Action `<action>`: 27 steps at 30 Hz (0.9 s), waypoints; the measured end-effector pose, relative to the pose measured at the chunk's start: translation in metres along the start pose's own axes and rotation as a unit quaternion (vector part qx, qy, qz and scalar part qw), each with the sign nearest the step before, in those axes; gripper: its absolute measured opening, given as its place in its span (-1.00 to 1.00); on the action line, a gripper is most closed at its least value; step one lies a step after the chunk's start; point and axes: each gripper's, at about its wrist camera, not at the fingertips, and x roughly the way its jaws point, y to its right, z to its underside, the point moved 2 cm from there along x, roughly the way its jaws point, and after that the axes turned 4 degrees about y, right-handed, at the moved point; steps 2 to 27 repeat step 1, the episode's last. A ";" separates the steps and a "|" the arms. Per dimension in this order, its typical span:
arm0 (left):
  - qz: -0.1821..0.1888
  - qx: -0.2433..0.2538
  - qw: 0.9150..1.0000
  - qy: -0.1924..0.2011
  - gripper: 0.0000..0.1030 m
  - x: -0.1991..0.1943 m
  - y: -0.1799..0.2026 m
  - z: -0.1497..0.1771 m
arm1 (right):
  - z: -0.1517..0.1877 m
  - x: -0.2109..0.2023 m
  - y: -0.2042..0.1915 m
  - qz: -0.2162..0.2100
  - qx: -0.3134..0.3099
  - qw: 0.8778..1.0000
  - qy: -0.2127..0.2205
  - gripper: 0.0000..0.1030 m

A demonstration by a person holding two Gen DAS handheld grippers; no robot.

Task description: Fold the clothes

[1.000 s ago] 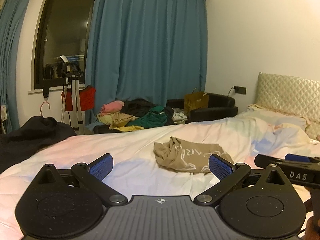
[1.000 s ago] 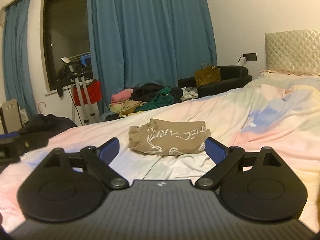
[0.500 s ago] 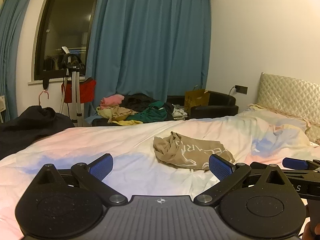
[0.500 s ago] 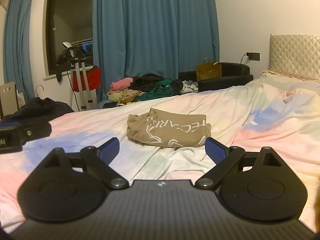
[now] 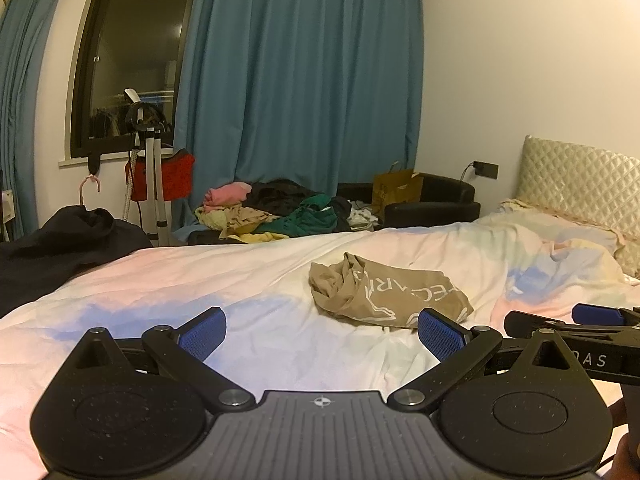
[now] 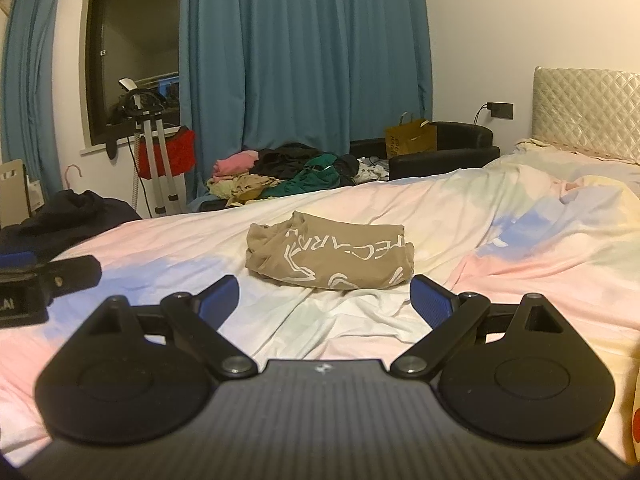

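A tan garment [image 5: 384, 294] with white lettering lies roughly folded on the pastel bedspread [image 5: 248, 280], its bunched end to the left. My left gripper [image 5: 322, 330] hovers open over the sheet, short of the garment and to its left. In the right wrist view the same tan garment [image 6: 330, 258] sits straight ahead, and my right gripper [image 6: 324, 300] is open just in front of it, holding nothing. The right gripper's fingers [image 5: 560, 322] show at the left view's right edge; the left gripper's body [image 6: 36, 284] shows at the right view's left edge.
A heap of mixed clothes [image 5: 276, 212] lies past the bed's far edge, under the blue curtain [image 5: 304, 92]. Dark clothing [image 5: 68, 236] rests at the left of the bed. A tripod [image 5: 150, 168], a black armchair [image 5: 432, 200] with a paper bag, and the quilted headboard [image 5: 580, 188] stand around.
Both grippers have risen slightly and tilted, so the garment sits lower and a little nearer in each view. Both stay open and the garment has not moved.
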 end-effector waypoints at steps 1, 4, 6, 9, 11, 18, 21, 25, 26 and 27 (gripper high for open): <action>0.000 0.000 1.000 -0.001 0.99 0.000 0.000 0.000 | 0.000 0.000 0.000 0.000 0.000 1.000 -0.001 0.82; 0.000 0.000 1.000 -0.001 0.99 0.000 0.000 0.000 | 0.000 0.000 0.000 0.000 0.000 1.000 -0.001 0.82; 0.000 0.000 1.000 -0.001 0.99 0.000 0.000 0.000 | 0.000 0.000 0.000 0.000 0.000 1.000 -0.001 0.82; 0.000 0.000 1.000 -0.001 0.99 0.000 0.000 0.000 | 0.000 0.000 0.000 0.000 0.000 1.000 -0.001 0.82; 0.000 0.000 1.000 -0.001 0.99 0.000 0.000 0.000 | 0.000 0.000 0.000 0.000 0.000 1.000 -0.001 0.82; 0.000 0.000 1.000 -0.001 0.99 0.000 0.000 0.000 | 0.000 0.000 0.000 0.000 0.000 1.000 -0.001 0.82; 0.000 0.000 1.000 -0.001 0.99 0.000 0.000 0.000 | 0.000 0.000 0.000 0.000 0.000 1.000 -0.001 0.82; 0.000 0.000 1.000 -0.001 0.99 0.000 0.000 0.000 | 0.000 0.000 0.000 0.000 0.000 1.000 -0.001 0.82; 0.000 0.000 1.000 -0.001 0.99 0.000 0.000 0.000 | 0.000 0.000 0.000 0.000 0.000 1.000 -0.001 0.82; 0.000 0.000 1.000 -0.001 0.99 0.000 0.000 0.000 | 0.000 0.000 0.000 0.000 0.000 1.000 -0.001 0.82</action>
